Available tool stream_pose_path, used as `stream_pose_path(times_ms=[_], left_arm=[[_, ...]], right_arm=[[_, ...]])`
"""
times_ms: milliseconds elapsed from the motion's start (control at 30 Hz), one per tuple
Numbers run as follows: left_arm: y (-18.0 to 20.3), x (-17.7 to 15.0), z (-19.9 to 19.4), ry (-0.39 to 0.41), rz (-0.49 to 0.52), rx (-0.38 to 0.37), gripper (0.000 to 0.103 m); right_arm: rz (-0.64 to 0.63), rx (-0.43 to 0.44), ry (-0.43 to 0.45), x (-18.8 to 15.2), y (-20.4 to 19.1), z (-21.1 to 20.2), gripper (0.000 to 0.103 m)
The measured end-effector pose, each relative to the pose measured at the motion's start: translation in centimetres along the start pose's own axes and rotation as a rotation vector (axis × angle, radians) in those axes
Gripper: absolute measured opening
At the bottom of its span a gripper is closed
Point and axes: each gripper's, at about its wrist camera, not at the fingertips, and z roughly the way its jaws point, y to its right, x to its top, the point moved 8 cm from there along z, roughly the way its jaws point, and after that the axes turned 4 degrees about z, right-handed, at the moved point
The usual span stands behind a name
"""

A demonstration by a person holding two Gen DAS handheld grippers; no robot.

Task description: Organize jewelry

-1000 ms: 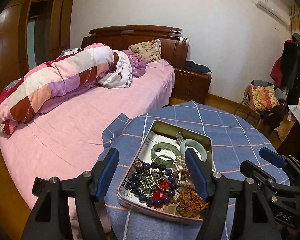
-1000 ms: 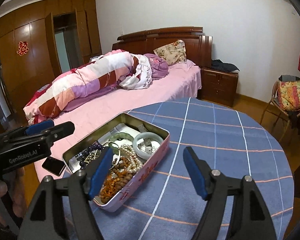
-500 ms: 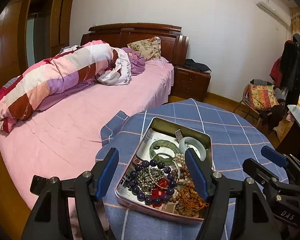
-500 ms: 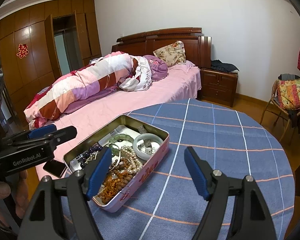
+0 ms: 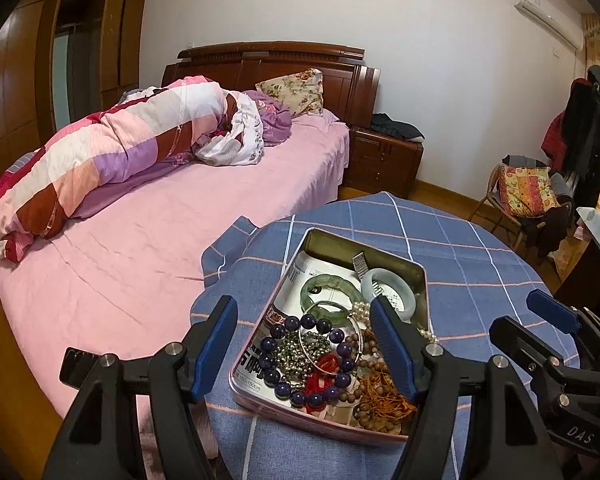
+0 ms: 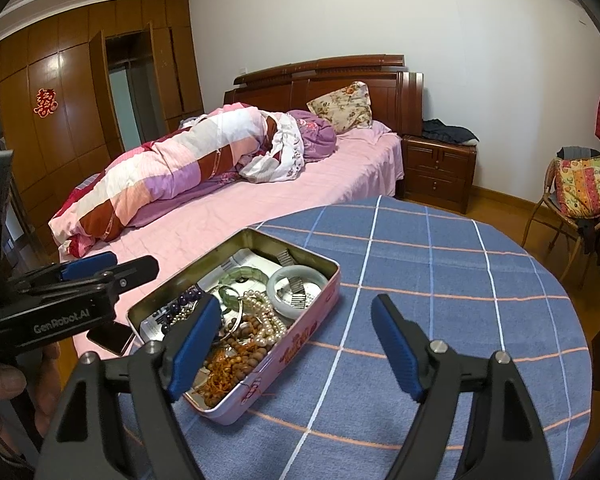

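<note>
Pink tin (image 5: 328,420) long axis runs away; left claw (image 5: 306,346), right claw (image 6: 296,344) agape, empty.

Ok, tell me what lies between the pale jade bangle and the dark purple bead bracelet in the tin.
In the left wrist view, two green bangles lie between the pale jade bangle and the purple bead bracelet.

Each black gripper (image 5: 304,344) has blue finger pads (image 6: 396,348), silver screws, and white lettering.
</note>
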Motion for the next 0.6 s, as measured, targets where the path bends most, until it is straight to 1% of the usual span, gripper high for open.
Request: stream_pose_path(times_ms=[600], left_arm=[[0.12,-0.25,0.23,-0.006,0.008,0.003,0.069]], right_arm=[[-0.005,0.001,-0.004,-0.13,-0.51,0.23,0.082]])
